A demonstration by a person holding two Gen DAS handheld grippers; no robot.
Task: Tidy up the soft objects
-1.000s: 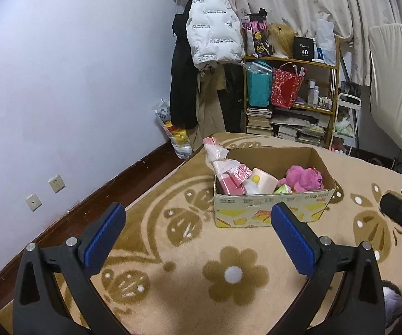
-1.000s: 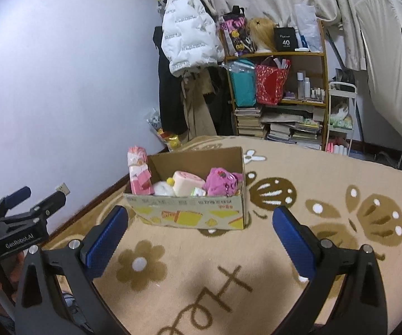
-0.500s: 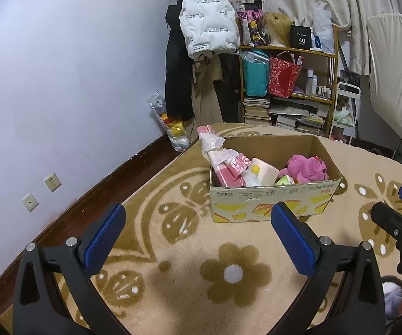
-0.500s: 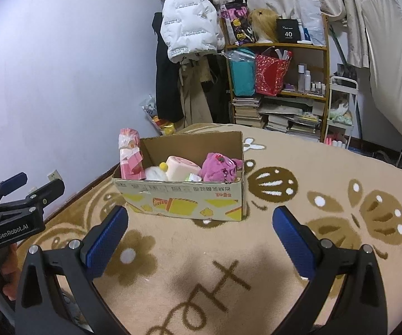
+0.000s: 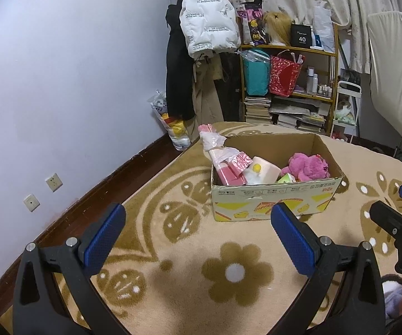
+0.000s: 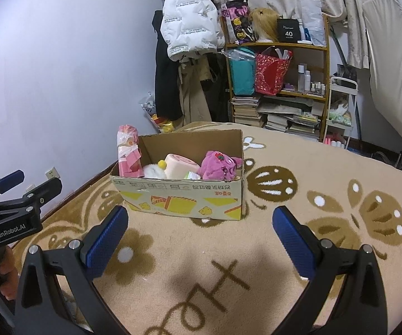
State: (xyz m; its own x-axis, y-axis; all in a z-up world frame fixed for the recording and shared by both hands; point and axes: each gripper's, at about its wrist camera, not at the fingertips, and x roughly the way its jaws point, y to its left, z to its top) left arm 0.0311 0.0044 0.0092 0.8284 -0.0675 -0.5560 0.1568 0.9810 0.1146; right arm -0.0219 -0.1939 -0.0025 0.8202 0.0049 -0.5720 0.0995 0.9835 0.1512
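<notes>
On the patterned carpet [image 5: 150,265] sits one open cardboard box [image 5: 273,195], at 12 o'clock from both tongs and well apart from them. We count four soft things clearly inside it: one pink doll in plastic wrap [image 5: 220,156] leaning out of the box's left end, one cream roll-shaped cushion [image 5: 265,169] in the middle, one white fluffy toy with a yellow pompom [image 6: 154,169] between doll and cushion, and one magenta plush [image 5: 308,166] at the right end. A small green-white item [image 5: 286,178] is wedged by the front wall; we can't tell what it is.

We have the left tongs [image 5: 198,231] spread wide, blue pads [image 5: 104,234] far apart, nothing between them. The right tongs [image 6: 201,237] are likewise wide apart and gripping nothing. Each wrist view catches the other tool: right tongs at 3 o'clock in the left view, left tongs at 9 o'clock in the right view, with a hand [image 6: 1,270] on its handle.

At 12 o'clock behind the box: one wooden shelf unit [image 5: 290,89] with two gift bags (one teal, one red), stacked books, bottles. One white puffer jacket [image 5: 207,28] hangs at 11 o'clock. Two wall sockets [image 5: 43,191] at 9 o'clock in the left view.
</notes>
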